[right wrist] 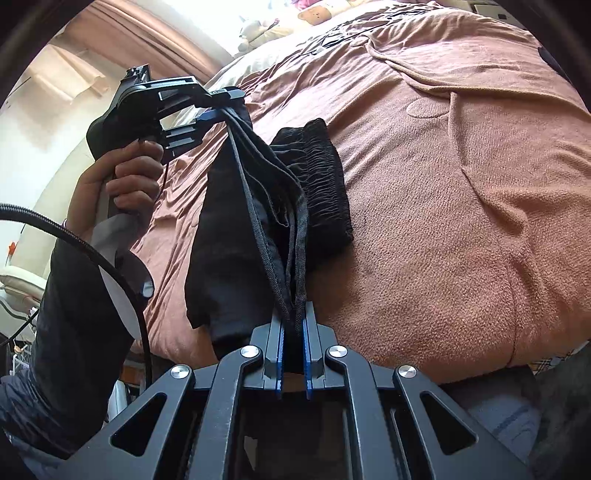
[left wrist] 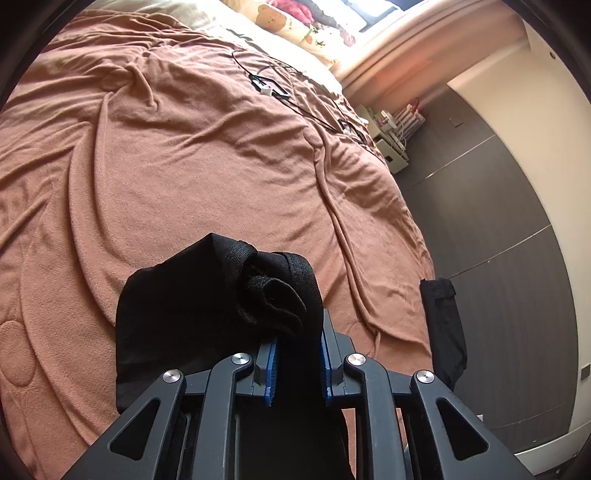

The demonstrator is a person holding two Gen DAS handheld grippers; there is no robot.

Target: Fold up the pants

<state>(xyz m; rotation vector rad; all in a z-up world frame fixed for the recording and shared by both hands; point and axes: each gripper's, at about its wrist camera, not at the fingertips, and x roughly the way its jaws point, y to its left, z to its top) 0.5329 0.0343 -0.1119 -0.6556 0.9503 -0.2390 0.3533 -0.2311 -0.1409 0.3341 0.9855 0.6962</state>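
Black pants (right wrist: 236,229) hang lifted between both grippers over the bed. My right gripper (right wrist: 293,332) is shut on a bunch of their stitched edges at the near end. Up at the left, a hand (right wrist: 125,177) holds my left gripper (right wrist: 225,105), which is shut on the other end of the same edges. The gathered elastic waistband (right wrist: 325,177) rests on the blanket behind. In the left wrist view the left gripper (left wrist: 297,354) pinches a thick wad of the pants (left wrist: 207,295) between its blue pads (left wrist: 272,369). Another black part (left wrist: 443,332) hangs at the bed's right edge.
A wrinkled brown blanket (left wrist: 184,166) covers the bed. A thin black cable with a small white piece (left wrist: 267,86) lies on it far away, near pillows (left wrist: 288,22). Dark floor (left wrist: 498,221) and a white shelf unit (left wrist: 391,147) lie to the right. A thick cable (right wrist: 110,266) trails from the left handle.
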